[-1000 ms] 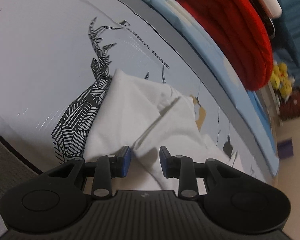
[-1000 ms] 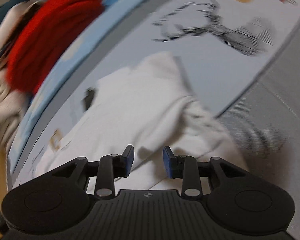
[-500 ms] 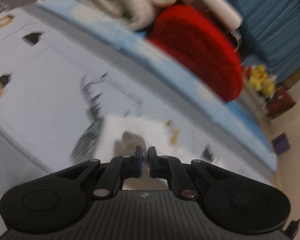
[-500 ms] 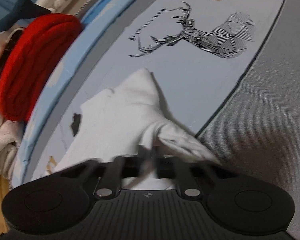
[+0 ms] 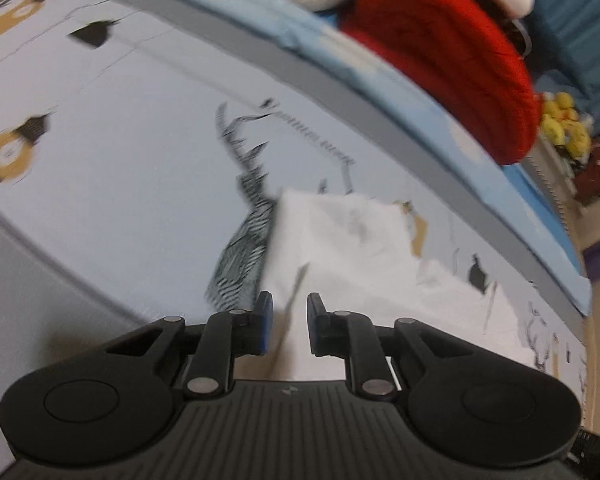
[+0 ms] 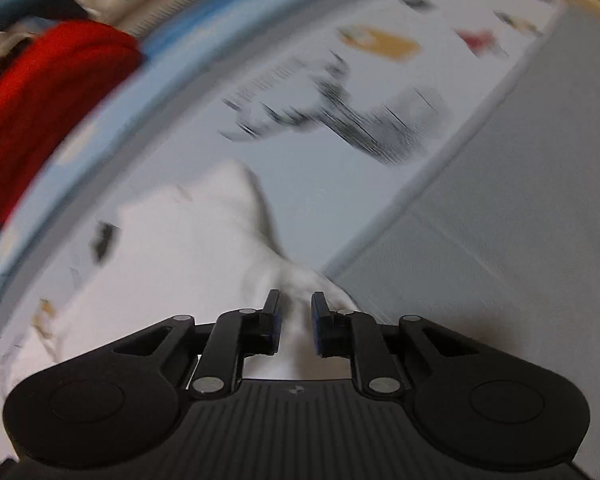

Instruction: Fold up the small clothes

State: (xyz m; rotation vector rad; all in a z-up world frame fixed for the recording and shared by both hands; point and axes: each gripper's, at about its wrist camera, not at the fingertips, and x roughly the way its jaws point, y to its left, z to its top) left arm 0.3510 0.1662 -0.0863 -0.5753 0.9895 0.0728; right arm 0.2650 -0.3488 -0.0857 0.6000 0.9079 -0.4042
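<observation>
While both tools gape partway, white garment (image 5: 340, 248) (image 6: 188, 264) lies between their fingers.

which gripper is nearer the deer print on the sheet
Left. The left gripper sits at the white garment's edge beside the deer print. The right gripper has bare sheet between it and the deer print.
</observation>
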